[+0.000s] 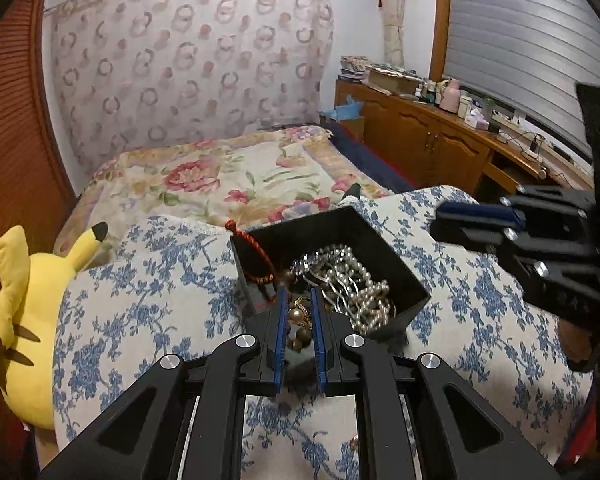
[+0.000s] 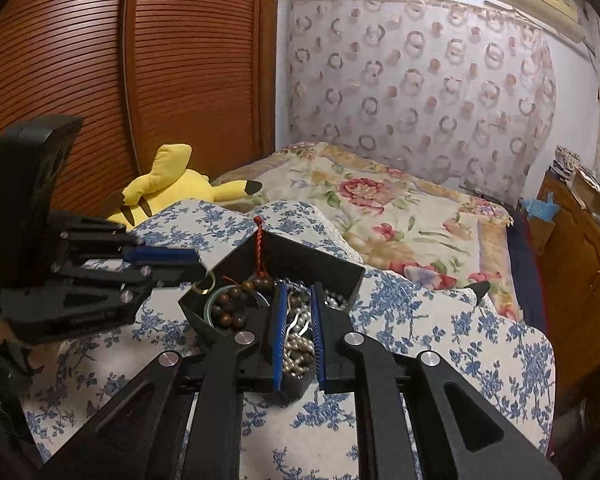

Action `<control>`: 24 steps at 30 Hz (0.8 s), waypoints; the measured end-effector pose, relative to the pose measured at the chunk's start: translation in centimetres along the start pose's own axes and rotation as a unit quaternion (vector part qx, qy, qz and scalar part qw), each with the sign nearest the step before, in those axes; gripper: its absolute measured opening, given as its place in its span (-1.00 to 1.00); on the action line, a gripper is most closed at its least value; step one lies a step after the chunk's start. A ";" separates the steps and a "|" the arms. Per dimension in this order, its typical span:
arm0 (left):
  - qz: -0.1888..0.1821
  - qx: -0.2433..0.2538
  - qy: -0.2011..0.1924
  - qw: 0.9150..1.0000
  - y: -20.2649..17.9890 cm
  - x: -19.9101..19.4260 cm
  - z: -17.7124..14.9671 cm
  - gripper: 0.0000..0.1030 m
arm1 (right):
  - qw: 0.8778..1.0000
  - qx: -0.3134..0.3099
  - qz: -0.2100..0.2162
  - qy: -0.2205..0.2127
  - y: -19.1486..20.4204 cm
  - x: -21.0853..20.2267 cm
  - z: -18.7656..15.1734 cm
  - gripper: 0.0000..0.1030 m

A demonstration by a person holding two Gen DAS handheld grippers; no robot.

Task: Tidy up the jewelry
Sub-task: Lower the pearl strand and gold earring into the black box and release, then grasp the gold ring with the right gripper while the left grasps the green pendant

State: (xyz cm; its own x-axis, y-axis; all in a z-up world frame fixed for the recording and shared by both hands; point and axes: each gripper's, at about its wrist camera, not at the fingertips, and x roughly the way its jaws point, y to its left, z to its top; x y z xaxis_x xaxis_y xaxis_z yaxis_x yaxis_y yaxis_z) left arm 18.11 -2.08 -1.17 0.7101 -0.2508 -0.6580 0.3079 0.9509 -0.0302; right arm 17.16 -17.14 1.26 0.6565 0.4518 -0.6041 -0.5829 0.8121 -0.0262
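Note:
A black open box (image 1: 384, 240) (image 2: 340, 268) sits on a blue-flowered cushion and holds a tangle of jewelry: a pearl necklace (image 1: 364, 284) (image 2: 298, 350), brown wooden beads (image 2: 230, 312) and a red cord (image 1: 256, 248) (image 2: 259, 244). My left gripper (image 1: 299, 296) is over the box's near corner, its jaws a narrow gap apart with gold and brown pieces seen between them; a grip cannot be told. It also shows in the right wrist view (image 2: 168, 258). My right gripper (image 2: 298, 292) hovers over the pearls, jaws a narrow gap apart, and it also shows in the left wrist view (image 1: 480, 216).
The blue-flowered cushion (image 1: 148, 304) (image 2: 440, 320) lies on a bed with a floral blanket (image 1: 236, 176). A yellow plush toy (image 1: 24, 304) (image 2: 172, 188) lies at the left. A wooden cabinet (image 1: 428, 136) with clutter stands at the right, a slatted wooden door (image 2: 100, 80) at the left.

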 end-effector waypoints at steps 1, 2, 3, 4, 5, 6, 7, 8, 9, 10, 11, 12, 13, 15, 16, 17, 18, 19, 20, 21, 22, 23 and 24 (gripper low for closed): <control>0.000 0.000 0.000 1.000 0.0 0.1 0.2 -0.80 | 1.000 0.001 -0.001 0.000 -0.2 -0.1 -0.1 -0.73; 0.001 0.002 0.000 1.000 -0.1 0.3 0.5 -0.80 | 1.000 0.002 -0.002 0.001 -0.2 -0.2 -0.4 -0.73; 0.002 0.003 0.000 1.000 -0.1 0.5 0.7 -0.80 | 1.000 0.002 -0.003 0.002 -0.4 -0.3 -0.5 -0.73; 0.003 0.004 0.000 1.000 -0.2 0.7 1.0 -0.80 | 1.000 0.001 -0.004 0.002 -0.4 -0.4 -0.7 -0.73; 0.003 0.005 0.000 1.000 -0.2 0.8 1.2 -0.80 | 1.000 0.000 -0.005 0.003 -0.4 -0.5 -0.9 -0.73; 0.003 0.005 0.000 1.000 -0.2 1.0 1.5 -0.80 | 1.000 0.000 -0.006 0.003 -0.5 -0.6 -1.2 -0.73; 0.004 0.006 0.000 1.000 -0.2 1.1 1.6 -0.80 | 1.000 0.001 -0.006 0.004 -0.5 -0.6 -1.4 -0.73; 0.005 0.007 0.000 1.000 -0.3 1.3 1.8 -0.80 | 1.000 0.002 -0.006 0.004 -0.6 -0.6 -1.5 -0.73; 0.006 0.007 0.000 1.000 -0.3 1.4 2.0 -0.80 | 1.000 0.005 -0.005 0.005 -0.7 -0.7 -1.7 -0.73; 0.006 0.007 -0.001 1.000 -0.3 1.5 2.2 -0.80 | 1.000 0.007 -0.005 0.006 -0.7 -0.7 -2.0 -0.73; 0.006 0.007 -0.001 1.000 -0.3 1.6 2.3 -0.80 | 1.000 0.009 -0.005 0.006 -0.8 -0.7 -2.1 -0.73; 0.006 0.006 -0.003 1.000 -0.3 1.6 2.5 -0.80 | 1.000 0.012 -0.005 0.008 -0.9 -0.6 -2.3 -0.73; 0.008 0.006 -0.003 1.000 -0.3 1.6 2.6 -0.76 | 1.000 0.013 -0.004 0.008 -0.9 -0.6 -2.5 -0.73; 0.010 0.002 -0.005 1.000 -0.2 1.5 2.6 -0.45 | 1.000 0.016 -0.004 0.010 -1.0 -0.6 -2.9 -0.73; 0.010 0.002 -0.007 1.000 -0.1 1.4 2.5 -0.25 | 1.000 0.019 -0.003 0.010 -1.0 -0.5 -3.0 -0.73; 0.012 0.000 -0.009 1.000 -0.1 1.2 2.4 -0.20 | 1.000 0.021 -0.001 0.012 -0.9 -0.5 -3.3 -0.73; 0.014 -0.001 -0.010 1.000 0.0 0.9 2.1 -0.19 | 1.000 0.022 0.000 0.012 -0.9 -0.5 -3.4 -0.73; 0.015 -0.002 -0.010 1.000 0.2 0.6 1.9 -0.12 | 1.000 0.022 0.002 0.012 -0.8 -0.6 -3.6 -0.73; 0.017 -0.005 -0.010 1.000 0.3 0.3 1.5 0.06 | 1.000 0.023 0.004 0.013 -0.6 -0.6 -3.8 -0.73; 0.019 -0.007 -0.011 1.000 0.5 -0.1 1.2 0.14 | 1.000 0.023 0.007 0.013 -0.4 -0.7 -4.0 -0.73; 0.021 -0.008 -0.013 1.000 0.6 -0.6 0.5 0.20 | 1.000 0.023 0.011 0.013 -0.1 -0.7 -4.3 -0.73; 0.023 -0.009 -0.012 1.000 0.8 -1.0 0.0 0.26 | 0.999 0.024 0.016 0.014 0.3 -0.7 -4.5 -0.73; 0.025 -0.010 -0.011 1.000 0.9 -1.4 -0.5 0.31 | 0.999 0.024 0.019 0.015 0.4 -0.6 -4.8 -0.73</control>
State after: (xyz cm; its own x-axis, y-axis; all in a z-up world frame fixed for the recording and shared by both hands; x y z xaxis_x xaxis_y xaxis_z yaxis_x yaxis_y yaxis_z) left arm 17.05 -0.74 -0.67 0.7374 -0.2072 -0.6429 0.2602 0.9655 -0.0127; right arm 14.20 -18.84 -2.16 0.6189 0.4720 -0.6279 -0.5836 0.8113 0.0346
